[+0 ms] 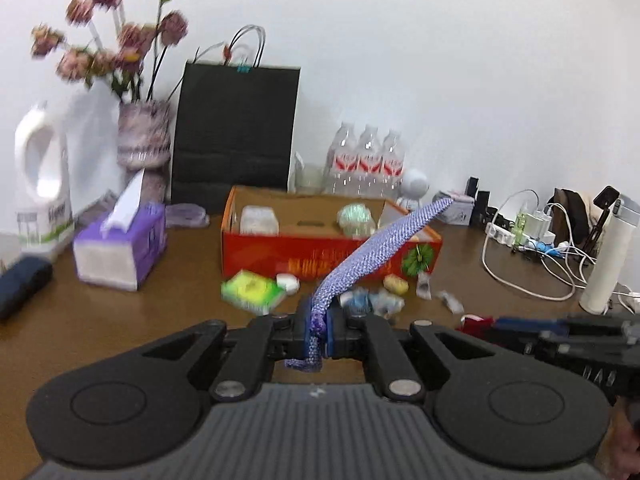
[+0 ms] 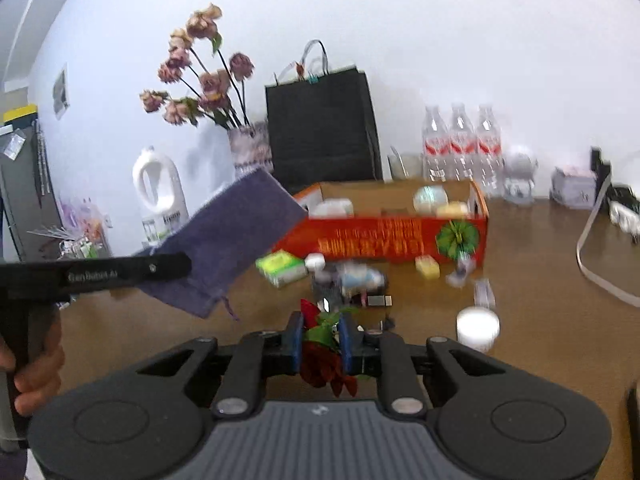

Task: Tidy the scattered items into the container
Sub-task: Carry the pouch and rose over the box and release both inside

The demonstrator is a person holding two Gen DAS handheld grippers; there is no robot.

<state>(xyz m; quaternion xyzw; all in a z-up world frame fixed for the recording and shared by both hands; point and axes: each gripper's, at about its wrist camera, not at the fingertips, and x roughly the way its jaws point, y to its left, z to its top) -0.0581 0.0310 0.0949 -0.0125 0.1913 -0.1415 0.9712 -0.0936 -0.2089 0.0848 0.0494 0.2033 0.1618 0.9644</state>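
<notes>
Left gripper [image 1: 319,320] clamps a purple cloth [image 1: 372,248] lifted toward the red box [image 1: 320,256] – ready to drop in. Right gripper [image 2: 320,344] pinches a red artificial rose [image 2: 320,364] clear of the table's clutter – likely next

A black paper bag [image 1: 236,128], vase of dried flowers [image 1: 142,136], tissue box [image 1: 120,248] and three water bottles [image 1: 366,160] stand behind

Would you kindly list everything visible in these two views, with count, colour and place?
box: 1, red, table centre
pouch: 1, purple, in left gripper
rose: 1, red, in right gripper
green pack: 1, before box
bottles: 3, clear, behind box
bag: 1, black, by wall
tissue box: 1, purple, left
vase: 1, with pink flowers
jug: 1, white, far left
cables: white, right
left gripper: shut
right gripper: shut
</notes>
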